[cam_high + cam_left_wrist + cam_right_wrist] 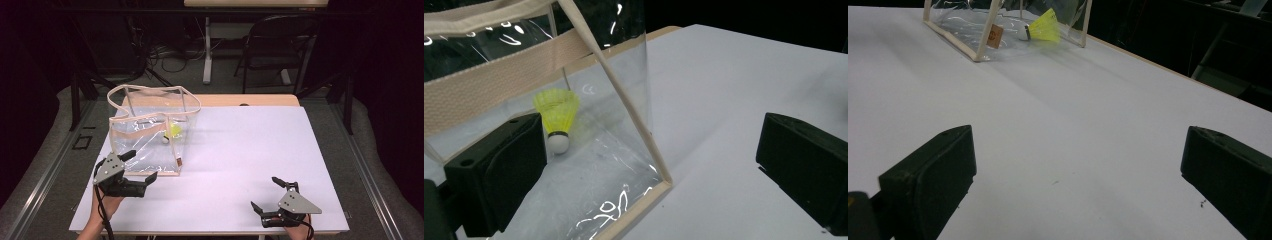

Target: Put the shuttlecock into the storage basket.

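1. Nearest the person, at the bottom of the high view, two hand-held grippers rest low over a white table [240, 150]. The right gripper [274, 192] sits at the near right, its black jaws spread wide with nothing between them and only bare table ahead.

2. The left gripper [141, 165] sits at the near left, just in front of a clear plastic bag [145, 142] with beige trim. Its jaws are also wide apart and hold nothing. In the left gripper view the left jaw appears behind or against the bag's clear wall while the right jaw stands well clear on the open table, so the bag's near corner edge [634, 112] lies between them. Whether a jaw touches the plastic is hard to tell.

3. Farther in, the bag stands upright and open, its beige handle [150, 95] looping above the rim.

4. Inside the bag, on its floor toward the far side, lies a yellow shuttlecock [174, 131] with a white cork tip.

5. Beyond the table, a dark room holds a chair [280, 45] and cables on the floor.

6. Judged from this, the work seems to be at the approach stage: the left gripper is lining up on the bag. The next move probably calls for closing gently on the beige edge, since thin plastic may slip or buckle, while the right gripper comes across to help.
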`<control>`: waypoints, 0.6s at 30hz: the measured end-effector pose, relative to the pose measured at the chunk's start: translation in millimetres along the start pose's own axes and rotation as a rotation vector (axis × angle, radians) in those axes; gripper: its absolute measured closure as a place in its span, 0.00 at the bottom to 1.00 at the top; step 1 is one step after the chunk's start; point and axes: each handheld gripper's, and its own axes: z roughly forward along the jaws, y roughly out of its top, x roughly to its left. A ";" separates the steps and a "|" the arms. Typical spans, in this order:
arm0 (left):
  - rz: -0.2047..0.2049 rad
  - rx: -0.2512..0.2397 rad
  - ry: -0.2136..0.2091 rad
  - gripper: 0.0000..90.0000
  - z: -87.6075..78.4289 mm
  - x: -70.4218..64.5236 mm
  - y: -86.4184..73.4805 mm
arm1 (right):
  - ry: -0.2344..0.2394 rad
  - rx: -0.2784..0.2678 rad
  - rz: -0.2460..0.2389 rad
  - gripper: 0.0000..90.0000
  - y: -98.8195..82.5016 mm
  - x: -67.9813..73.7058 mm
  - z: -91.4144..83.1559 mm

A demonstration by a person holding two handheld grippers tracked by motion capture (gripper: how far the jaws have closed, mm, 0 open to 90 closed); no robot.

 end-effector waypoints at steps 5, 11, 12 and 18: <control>-0.021 -0.020 -0.020 0.00 -1.5 -2.4 -13.3 | -0.001 0.002 0.000 0.01 -0.1 0.1 0.1; -0.001 -0.031 -0.016 0.00 -2.7 -8.4 -31.7 | -0.001 0.004 0.001 0.01 -0.6 0.0 0.8; -0.001 -0.028 -0.019 0.00 -2.5 -9.6 -34.6 | -0.002 0.005 0.002 0.01 -0.6 0.0 0.7; -0.021 -0.022 -0.031 0.00 -1.6 -12.8 -53.0 | -0.003 0.007 0.002 0.01 -1.2 -0.6 1.8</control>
